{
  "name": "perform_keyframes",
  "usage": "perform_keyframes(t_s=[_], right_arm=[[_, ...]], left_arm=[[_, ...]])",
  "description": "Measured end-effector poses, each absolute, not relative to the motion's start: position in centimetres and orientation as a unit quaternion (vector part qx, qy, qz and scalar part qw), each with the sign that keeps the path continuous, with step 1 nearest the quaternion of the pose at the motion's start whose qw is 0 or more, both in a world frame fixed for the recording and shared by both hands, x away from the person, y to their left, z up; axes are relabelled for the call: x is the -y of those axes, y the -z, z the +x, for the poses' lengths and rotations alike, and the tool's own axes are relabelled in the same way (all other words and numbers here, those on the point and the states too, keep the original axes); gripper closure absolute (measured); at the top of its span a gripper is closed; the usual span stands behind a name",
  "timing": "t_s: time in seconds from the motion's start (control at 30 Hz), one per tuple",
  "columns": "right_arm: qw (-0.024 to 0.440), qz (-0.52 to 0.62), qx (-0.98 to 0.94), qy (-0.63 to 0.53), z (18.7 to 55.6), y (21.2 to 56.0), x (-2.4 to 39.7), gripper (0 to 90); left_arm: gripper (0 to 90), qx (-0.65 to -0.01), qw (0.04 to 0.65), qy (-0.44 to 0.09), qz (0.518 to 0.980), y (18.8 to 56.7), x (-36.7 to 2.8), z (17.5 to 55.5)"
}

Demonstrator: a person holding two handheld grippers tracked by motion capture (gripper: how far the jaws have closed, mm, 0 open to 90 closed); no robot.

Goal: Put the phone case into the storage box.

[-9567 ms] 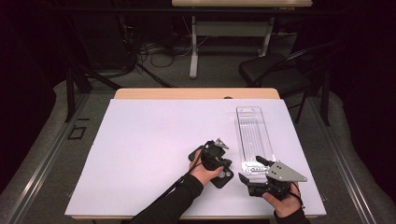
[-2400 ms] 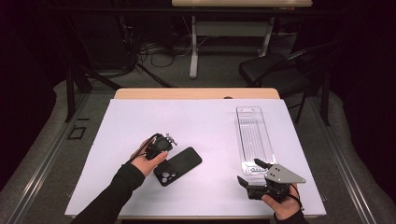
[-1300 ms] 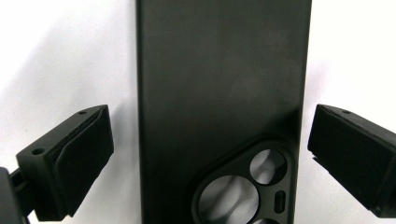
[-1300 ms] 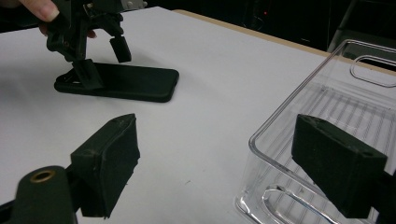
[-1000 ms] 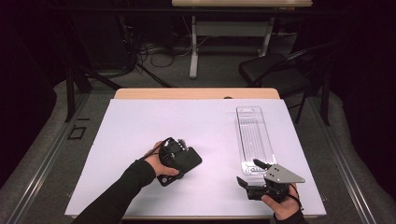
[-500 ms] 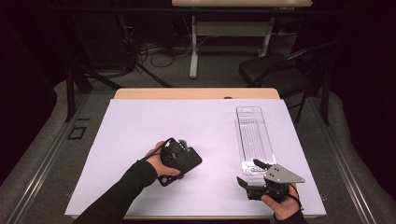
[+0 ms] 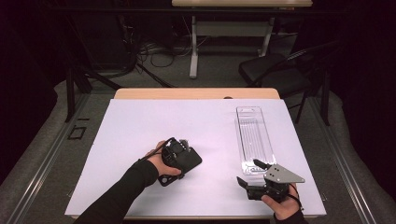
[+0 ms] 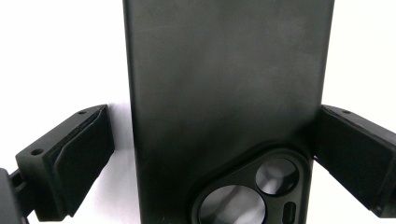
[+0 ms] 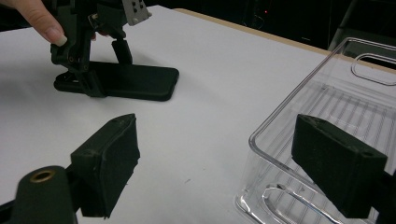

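Observation:
A black phone [image 7: 192, 161] lies back-up on the white table [image 7: 140, 121], its camera cluster toward the person. My left gripper [image 7: 180, 151] sits over it. In the left gripper view the phone [image 8: 224, 84] stands between the jaws of my left gripper [image 8: 212, 140]: the right pad touches its edge and a white gap shows at the left pad. My right gripper [image 7: 247, 171] rests open near the table's front right, by the near end of a clear plastic tray [image 7: 254, 135]. In the right gripper view the phone [image 9: 135, 77] lies flat under the left gripper [image 9: 105, 65].
The clear tray [image 9: 327, 93] is long, ribbed and holds nothing, running front to back on the right side. A wooden table edge [image 7: 196, 93] shows beyond the white sheet. A dark chair [image 7: 275, 70] and a desk frame stand farther back.
Since 9.6 s ago the phone and left gripper shifted left, away from the right gripper. The left gripper then came down over the phone. Over the last second almost nothing moved.

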State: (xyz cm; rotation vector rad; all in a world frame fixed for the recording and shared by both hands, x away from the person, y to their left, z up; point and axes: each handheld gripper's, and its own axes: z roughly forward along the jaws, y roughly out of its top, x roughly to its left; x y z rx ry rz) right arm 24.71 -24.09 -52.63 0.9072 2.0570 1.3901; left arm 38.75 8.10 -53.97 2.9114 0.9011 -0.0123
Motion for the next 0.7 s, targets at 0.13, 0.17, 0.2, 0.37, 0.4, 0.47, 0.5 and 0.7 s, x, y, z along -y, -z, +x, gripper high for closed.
perform_keyframes(t_s=[0.13, 0.17, 0.2, 0.37, 0.4, 0.47, 0.5, 0.7], right_arm=[[0.247, 0.332, -0.754, -0.51, 24.69, 52.6, 24.08, 14.3], [0.247, 0.332, -0.754, -0.51, 24.7, 52.61, 24.08, 14.4], [0.247, 0.333, -0.753, -0.511, 24.72, 52.64, 24.09, 14.4], [0.247, 0.333, -0.753, -0.511, 24.71, 52.63, 24.1, 14.4], [0.246, 0.333, -0.754, -0.51, 24.71, 52.62, 24.12, 14.4], [0.246, 0.333, -0.754, -0.51, 24.71, 52.64, 24.11, 14.4], [0.246, 0.332, -0.755, -0.51, 24.72, 52.64, 24.12, 14.4], [0.247, 0.332, -0.754, -0.51, 24.72, 52.64, 24.1, 14.4]], left_arm=[[0.4, -0.299, 0.047, 0.004, 0.953, 54.0, -8.02, 38.75], [0.4, -0.299, 0.045, 0.004, 0.953, 53.98, -8.0, 38.75], [0.5, -0.3, 0.045, 0.004, 0.953, 53.97, -8.0, 38.76], [1.8, -0.302, 0.044, 0.004, 0.952, 53.89, -7.96, 38.69], [2.2, -0.302, 0.043, 0.004, 0.952, 53.86, -7.96, 38.67], [3.4, -0.302, 0.042, 0.004, 0.952, 53.83, -7.96, 38.65], [4.2, -0.304, 0.044, 0.005, 0.952, 53.75, -7.92, 38.56], [8.9, -0.301, 0.042, 0.005, 0.953, 53.54, -7.88, 38.47]])
